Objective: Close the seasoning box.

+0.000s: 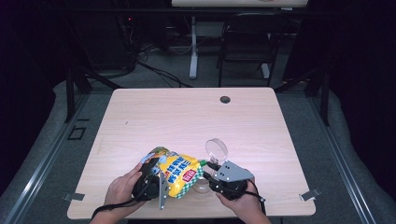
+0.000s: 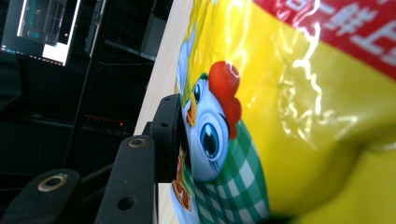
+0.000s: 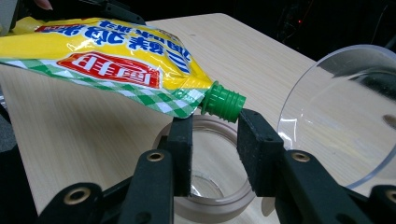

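Both forearms come in from the near edge of the light wooden table (image 1: 187, 116), and the two hands meet over its near middle. The left hand (image 1: 122, 186) wraps the left gripper (image 1: 150, 179) and holds it turned toward the right, so that its jaws pinch the wide end of a yellow spouted pouch (image 1: 180, 175) printed with a cartoon chick and a green check band. In the left gripper view one black jaw lies flat against the glossy film of the pouch (image 2: 289, 116); the other jaw is hidden behind it. The right hand (image 1: 243, 203) grips the right gripper (image 1: 211, 173), which points away from the person and to the left.

The pouch hangs above the tabletop with its long axis running roughly left to right across the table. Its green screw cap (image 3: 224, 100) points to the right and tilts slightly downward.

In the right gripper view the right jaws stand spread, one on each side just below the cap, with a gap between them; whether either touches the cap I cannot tell. Under the cap stands a clear glass jar (image 3: 210, 168), mouth up, and a clear round lid (image 1: 216, 149) stands on edge just beyond it.

The far half of the table lies open up to a round cable hole (image 1: 225, 99) near its back edge.
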### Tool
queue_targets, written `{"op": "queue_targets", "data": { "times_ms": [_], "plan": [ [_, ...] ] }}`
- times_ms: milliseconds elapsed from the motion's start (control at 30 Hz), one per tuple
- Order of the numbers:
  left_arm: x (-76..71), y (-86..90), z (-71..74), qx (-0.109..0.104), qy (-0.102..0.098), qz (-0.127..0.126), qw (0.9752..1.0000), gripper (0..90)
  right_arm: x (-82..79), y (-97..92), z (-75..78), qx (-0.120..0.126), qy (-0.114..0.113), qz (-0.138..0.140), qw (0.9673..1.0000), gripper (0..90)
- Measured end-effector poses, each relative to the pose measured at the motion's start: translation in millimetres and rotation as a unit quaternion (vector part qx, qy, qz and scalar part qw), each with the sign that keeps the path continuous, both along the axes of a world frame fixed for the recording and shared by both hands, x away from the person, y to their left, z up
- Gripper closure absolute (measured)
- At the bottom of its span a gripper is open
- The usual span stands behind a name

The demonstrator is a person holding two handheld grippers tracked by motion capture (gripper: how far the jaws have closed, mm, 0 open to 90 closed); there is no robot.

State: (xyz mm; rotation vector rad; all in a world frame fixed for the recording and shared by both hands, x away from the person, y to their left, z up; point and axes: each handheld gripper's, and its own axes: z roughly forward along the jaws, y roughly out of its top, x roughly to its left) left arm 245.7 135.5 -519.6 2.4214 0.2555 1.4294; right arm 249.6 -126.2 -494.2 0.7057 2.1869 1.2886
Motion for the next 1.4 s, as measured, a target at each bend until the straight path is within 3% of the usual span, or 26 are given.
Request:
{"op": "queue_targets", "data": {
  "times_ms": [500,967,1400],
  "plan": [
    [-0.9,-1.0,0.5,0.022,-0.004,-0.004,0.9997,59.8,-2.3,2.6,-3.6,-0.006,-0.006,-0.005,1.0,62.8],
    [-0.4,-1.1,-6.4,0.028,0.003,-0.004,0.9996,59.8,-3.9,7.0,-7.8,-0.033,-0.016,-0.006,0.9993,58.4],
    [0.2,2.6,-11.4,0.035,0.003,0.0,0.9994,59.8,-4.8,6.8,-12.1,-0.043,-0.016,0.0,0.999,58.2]
  ]
}}
